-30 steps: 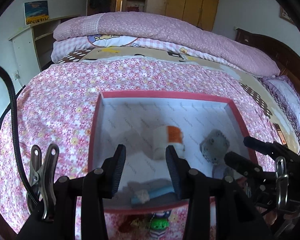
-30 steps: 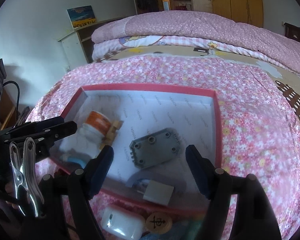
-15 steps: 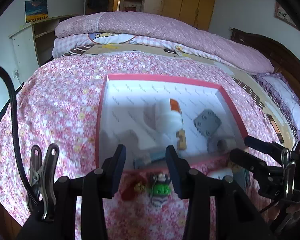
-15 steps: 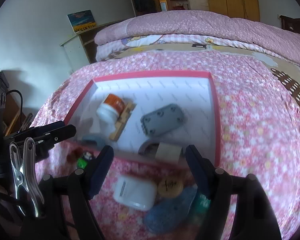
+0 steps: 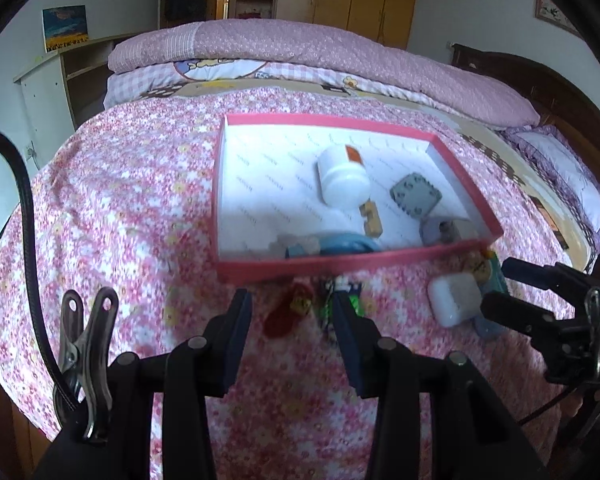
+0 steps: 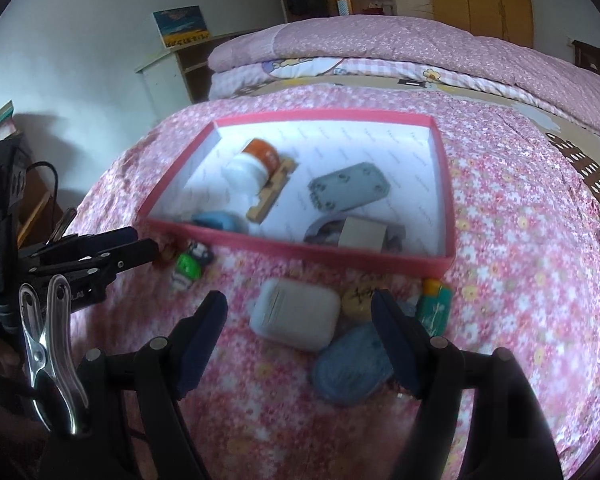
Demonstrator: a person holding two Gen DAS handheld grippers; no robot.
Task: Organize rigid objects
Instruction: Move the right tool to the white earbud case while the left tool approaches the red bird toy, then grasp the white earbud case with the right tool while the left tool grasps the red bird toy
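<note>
Both the left gripper (image 5: 290, 322) and right gripper (image 6: 298, 322) gape wide and empty. The white case (image 6: 295, 314) lies between the right jaws, just short of the red box (image 6: 446, 192)'s near wall; centring before closing would prevent slipping.

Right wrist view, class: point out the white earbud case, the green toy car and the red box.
white earbud case (image 6: 294, 314), right wrist view, middle of its lid.
green toy car (image 6: 188, 266), right wrist view, green body.
red box (image 6: 300, 250), right wrist view, near wall.
</note>
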